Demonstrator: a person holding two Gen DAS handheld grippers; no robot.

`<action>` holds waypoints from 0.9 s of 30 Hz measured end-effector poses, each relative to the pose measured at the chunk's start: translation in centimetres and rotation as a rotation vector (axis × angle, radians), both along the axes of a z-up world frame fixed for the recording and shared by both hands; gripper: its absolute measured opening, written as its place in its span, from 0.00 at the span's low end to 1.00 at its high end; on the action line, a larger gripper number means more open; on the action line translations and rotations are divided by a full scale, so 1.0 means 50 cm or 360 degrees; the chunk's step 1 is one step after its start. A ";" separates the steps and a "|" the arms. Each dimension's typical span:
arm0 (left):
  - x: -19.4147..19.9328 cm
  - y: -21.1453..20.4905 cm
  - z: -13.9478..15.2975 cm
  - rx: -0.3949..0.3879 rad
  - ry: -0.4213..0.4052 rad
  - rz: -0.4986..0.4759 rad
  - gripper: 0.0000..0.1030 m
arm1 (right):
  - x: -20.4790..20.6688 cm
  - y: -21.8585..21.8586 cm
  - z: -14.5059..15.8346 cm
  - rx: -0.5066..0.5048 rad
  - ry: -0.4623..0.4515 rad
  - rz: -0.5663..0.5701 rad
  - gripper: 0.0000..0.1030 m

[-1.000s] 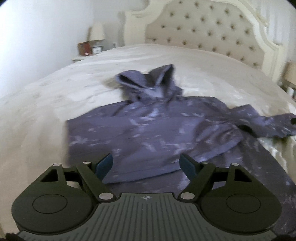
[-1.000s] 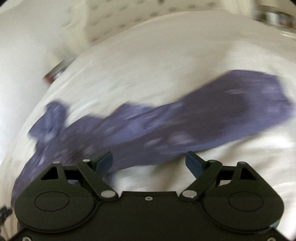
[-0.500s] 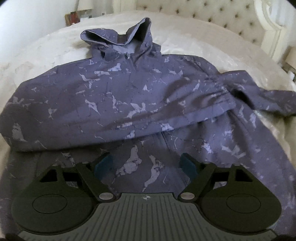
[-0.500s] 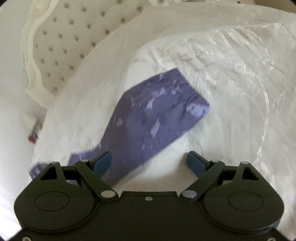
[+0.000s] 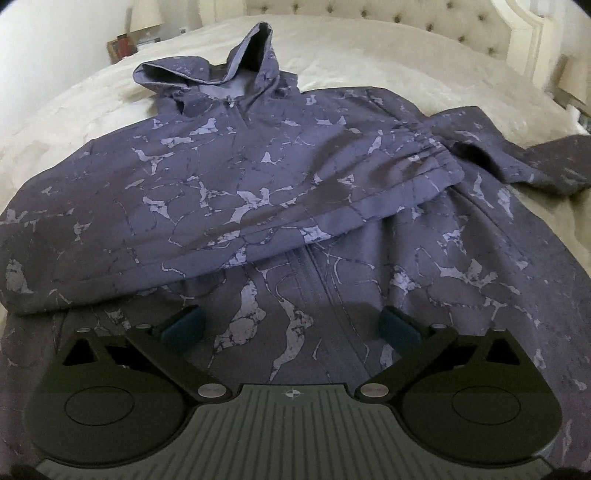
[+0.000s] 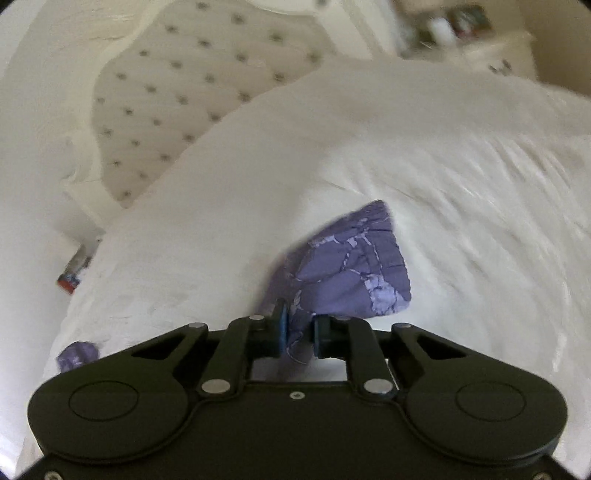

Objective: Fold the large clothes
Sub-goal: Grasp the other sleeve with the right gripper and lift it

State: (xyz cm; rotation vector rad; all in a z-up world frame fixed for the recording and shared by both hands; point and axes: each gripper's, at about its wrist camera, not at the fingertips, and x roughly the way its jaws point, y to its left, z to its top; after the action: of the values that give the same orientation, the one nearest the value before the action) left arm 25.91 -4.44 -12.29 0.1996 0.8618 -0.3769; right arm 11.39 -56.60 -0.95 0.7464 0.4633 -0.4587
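I'm looking at a wide bed under a cream, slightly crumpled quilted cover (image 5: 369,55), with a tufted cream headboard (image 5: 406,14) at the far end. Lying across the cover is the large purple hooded jacket with a pale cracked-marble print (image 5: 258,177): front up, hood (image 5: 221,62) pointing far, one sleeve already lying folded across the chest, the other sleeve (image 5: 535,162) trailing off to the right.

The left gripper (image 5: 291,328) is hanging over the near part of the jacket, by the centre zip line. Its jaws have just been opening and are now standing fully released, with nothing pinched between them, only flat fabric beneath.

The right gripper (image 6: 299,332) is working the end of that right sleeve (image 6: 354,269). Its jaws have just been closing and are now clenched on the purple cloth near the cuff, which is bunching between the blue pads (image 6: 282,326). The view is blurred, so I can't tell how much fabric is caught.

My read: I'm doing the second sleeve fold. To do it well I'm planning to:
- keep the cuff pinch firm, since a shallow bite on slick shell fabric will likely slip
- lift only enough to clear the cover, then carry the sleeve left across the chest, parallel to the first one
- bring the left jaws down at the shoulder as an anchor so the body isn't dragging
- release once the sleeve is lying flat, no twist.
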 end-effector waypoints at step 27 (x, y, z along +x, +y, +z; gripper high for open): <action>-0.011 0.333 0.117 -0.0373 -0.0140 0.0399 0.99 | 0.426 0.870 0.044 -0.0252 -0.0129 0.1523 0.19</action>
State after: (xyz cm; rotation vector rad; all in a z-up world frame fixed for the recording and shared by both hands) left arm 25.37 12.19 -6.43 -0.1079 0.7389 -0.2300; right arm 32.68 -13.09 1.24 0.3209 0.6386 0.4260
